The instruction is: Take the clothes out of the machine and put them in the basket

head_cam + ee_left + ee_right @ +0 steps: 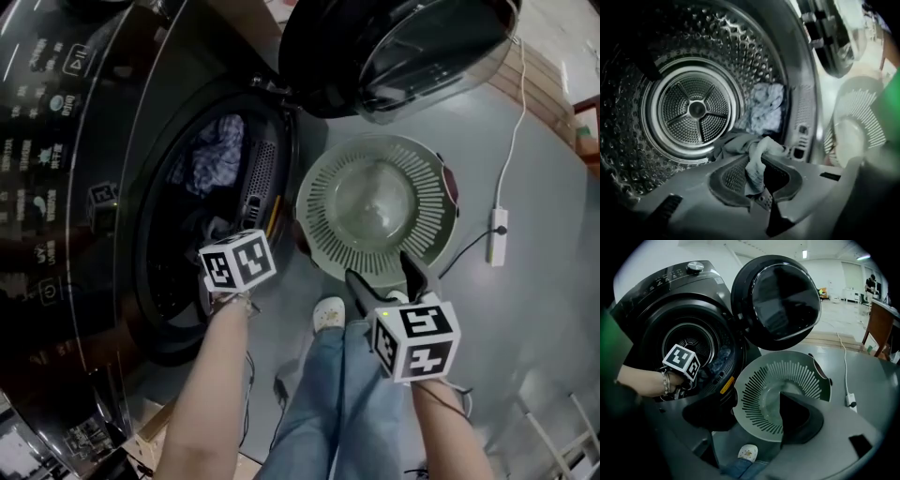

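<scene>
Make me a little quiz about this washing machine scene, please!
1. True or false: the basket already has clothes in it.
2. Pick one: the left gripper, inside the drum, is shut on A) a pale cloth, B) a bottle, C) nothing.
3. Fill the gap: the right gripper, with its jaws apart and empty, points at the ____.

Key: 1 false; 2 A; 3 basket.
</scene>
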Tool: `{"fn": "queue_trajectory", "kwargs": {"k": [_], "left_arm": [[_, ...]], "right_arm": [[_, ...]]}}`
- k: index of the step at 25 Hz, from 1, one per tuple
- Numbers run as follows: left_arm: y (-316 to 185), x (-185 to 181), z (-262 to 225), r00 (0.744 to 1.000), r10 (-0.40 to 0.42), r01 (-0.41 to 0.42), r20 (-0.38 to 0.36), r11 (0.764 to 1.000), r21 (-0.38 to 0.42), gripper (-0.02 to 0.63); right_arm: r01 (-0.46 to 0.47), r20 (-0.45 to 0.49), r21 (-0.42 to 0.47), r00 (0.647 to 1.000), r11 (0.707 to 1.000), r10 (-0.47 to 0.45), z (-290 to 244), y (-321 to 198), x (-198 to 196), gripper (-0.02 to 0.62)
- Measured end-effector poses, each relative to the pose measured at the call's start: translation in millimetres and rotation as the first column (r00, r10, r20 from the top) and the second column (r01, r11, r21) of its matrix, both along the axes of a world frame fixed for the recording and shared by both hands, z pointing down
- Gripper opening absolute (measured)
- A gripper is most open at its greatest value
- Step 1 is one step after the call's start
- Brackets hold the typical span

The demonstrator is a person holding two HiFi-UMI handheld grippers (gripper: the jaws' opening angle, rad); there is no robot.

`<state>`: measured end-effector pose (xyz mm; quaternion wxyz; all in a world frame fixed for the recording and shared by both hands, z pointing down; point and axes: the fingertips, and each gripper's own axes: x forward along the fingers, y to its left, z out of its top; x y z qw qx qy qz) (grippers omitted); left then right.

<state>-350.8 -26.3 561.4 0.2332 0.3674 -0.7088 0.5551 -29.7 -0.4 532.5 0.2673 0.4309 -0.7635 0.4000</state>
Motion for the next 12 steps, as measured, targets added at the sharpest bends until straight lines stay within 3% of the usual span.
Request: {"fn": "queue_trajectory", "kwargs": {"k": [6, 12], "left_arm": [[-10.6, 41.4, -30.4, 0.993, 0.059, -0.050, -0.099, 0.994, 0.095, 0.061], [-18.2, 77.6, -46.3, 0.981, 0.110, -0.088, -0.160, 0.986, 0.139, 0.060]], "right_arm": [[-0.032, -0.015, 0.006, 0.999, 0.999, 0.032, -12.4, 6.9, 12.5, 0.388], [-0.124, -0.044, -0.005, 0.991, 0.992, 0.124, -20.5, 11.6, 36.5, 0.368]]}}
